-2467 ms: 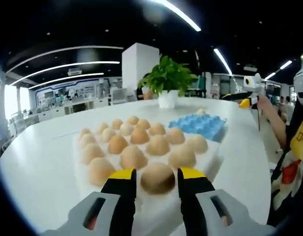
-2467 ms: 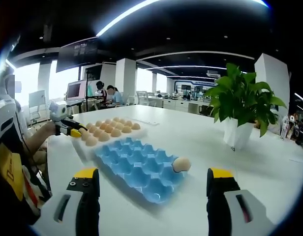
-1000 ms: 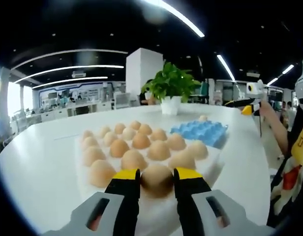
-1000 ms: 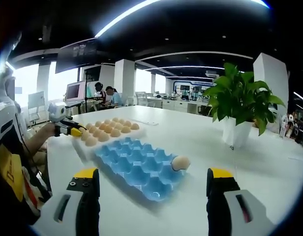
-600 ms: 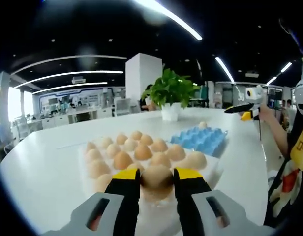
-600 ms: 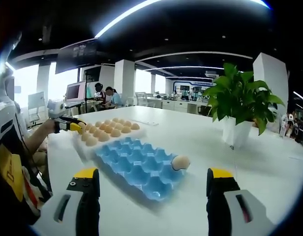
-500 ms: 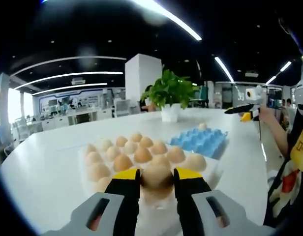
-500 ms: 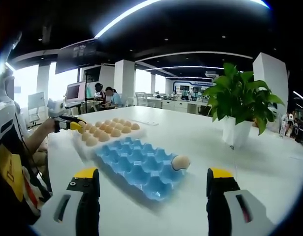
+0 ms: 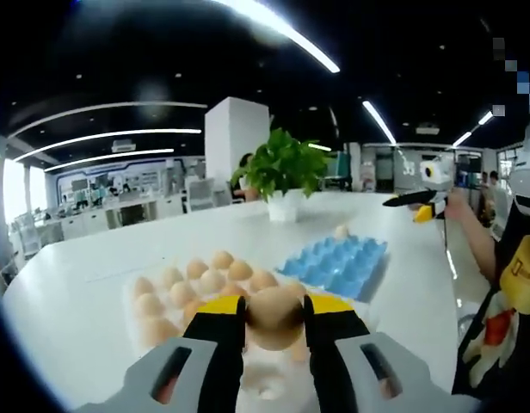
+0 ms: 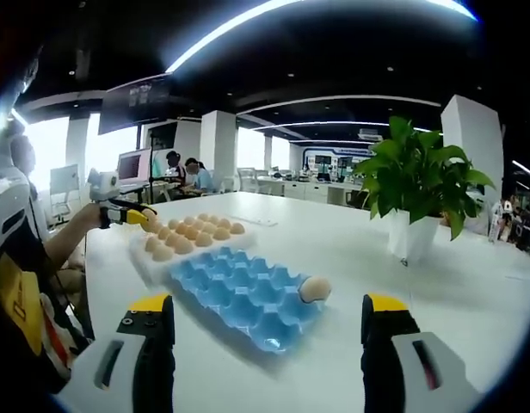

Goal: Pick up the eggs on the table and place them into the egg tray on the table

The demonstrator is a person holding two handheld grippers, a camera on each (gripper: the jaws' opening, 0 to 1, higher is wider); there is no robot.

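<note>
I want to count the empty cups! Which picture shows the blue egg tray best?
The right gripper view: the blue egg tray lies close and whole, one egg sitting in a cup at its edge. In the left gripper view the tray is farther off, so its cups are harder to count.

Bare white desk point(image 10: 471, 297) open around the blue egg tray point(image 10: 239, 292), one egg point(image 10: 313, 289) filling its corner cup, potted plant point(image 10: 417, 194) standing beyond, white tray of eggs point(image 10: 189, 232) close alongside

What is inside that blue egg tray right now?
One egg sits in a corner cup of the blue tray; the other cups facing us look empty. Cup bottoms on the far side are hidden.
</note>
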